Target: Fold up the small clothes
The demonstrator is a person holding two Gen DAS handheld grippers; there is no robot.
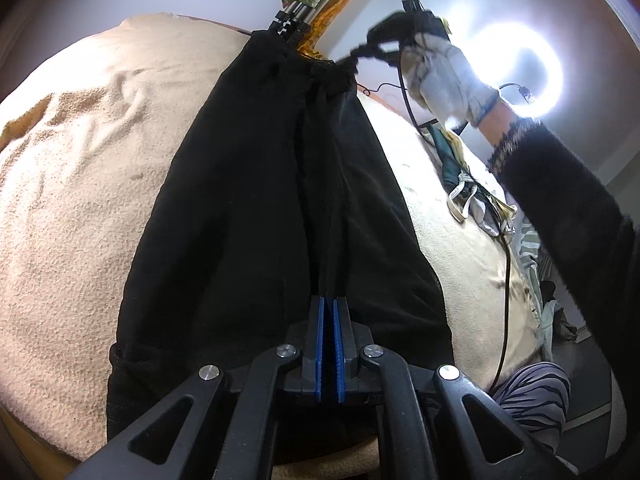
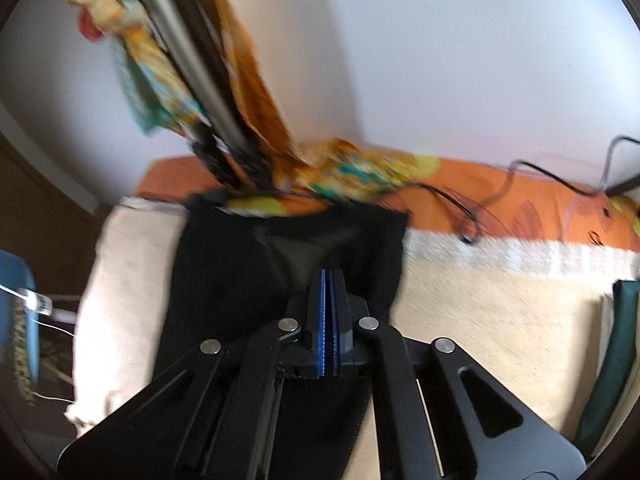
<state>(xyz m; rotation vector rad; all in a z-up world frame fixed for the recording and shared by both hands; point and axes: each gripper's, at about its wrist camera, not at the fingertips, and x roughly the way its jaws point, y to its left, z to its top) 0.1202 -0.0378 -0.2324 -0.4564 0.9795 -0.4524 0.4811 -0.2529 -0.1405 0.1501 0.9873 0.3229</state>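
Note:
A black garment is stretched over the cream blanket. My left gripper is shut on its near edge, blue pads pressed together on the cloth. My right gripper, held by a gloved hand, pinches the garment's far corner and lifts it. In the blurred right wrist view my right gripper is shut on the black garment, which hangs from the pads onto the blanket.
A pile of other clothes and a black cable lie on the right of the bed. A tripod pole with colourful cloth stands at the back. A ring light glares at the right.

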